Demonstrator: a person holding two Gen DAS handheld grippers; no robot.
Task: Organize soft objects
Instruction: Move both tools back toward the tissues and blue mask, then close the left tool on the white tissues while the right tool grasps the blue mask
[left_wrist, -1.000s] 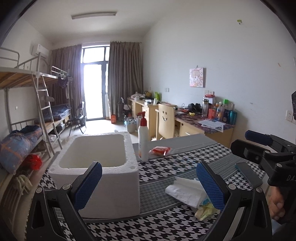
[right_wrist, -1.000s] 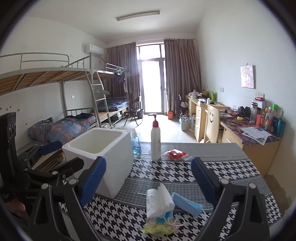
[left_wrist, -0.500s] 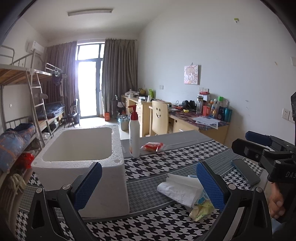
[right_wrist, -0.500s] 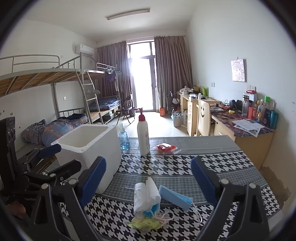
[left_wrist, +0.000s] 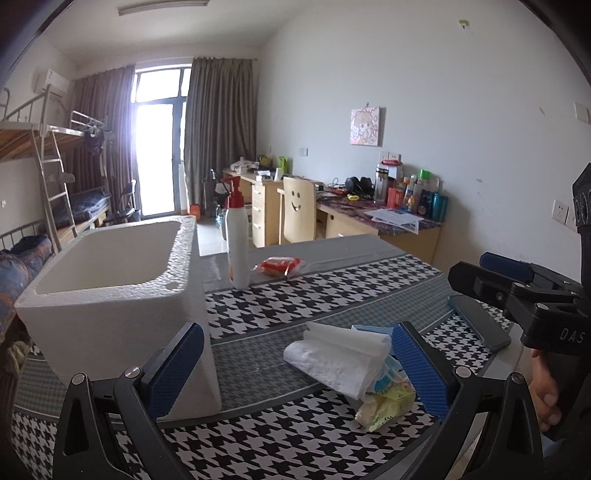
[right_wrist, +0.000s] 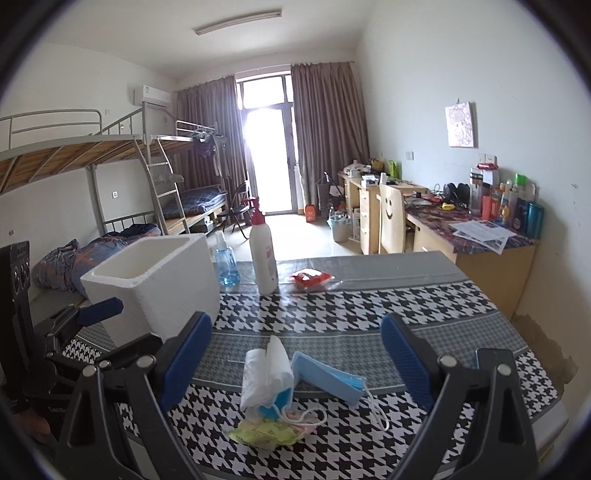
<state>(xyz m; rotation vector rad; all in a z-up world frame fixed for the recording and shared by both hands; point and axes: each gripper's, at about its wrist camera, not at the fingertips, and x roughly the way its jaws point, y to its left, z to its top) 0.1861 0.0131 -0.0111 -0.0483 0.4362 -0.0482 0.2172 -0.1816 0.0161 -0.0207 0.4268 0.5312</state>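
Nothing looks sorted yet: the foam box (right_wrist: 155, 280) at ten o'clock shows bare inner walls, while the tissue wad (right_wrist: 266, 373), blue masks (right_wrist: 328, 380) and yellow wrapper (right_wrist: 266, 432) lie heaped on the worktop (right_wrist: 369, 317) between the released, empty right gripper (right_wrist: 295, 365) and left gripper (left_wrist: 295, 373).

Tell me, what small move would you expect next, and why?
Probably the right gripper lowers onto the white tissue wad. Both grippers are open and hold nothing, the soft pile lies right between the right one's fingers, and the foam box stands empty beside it.
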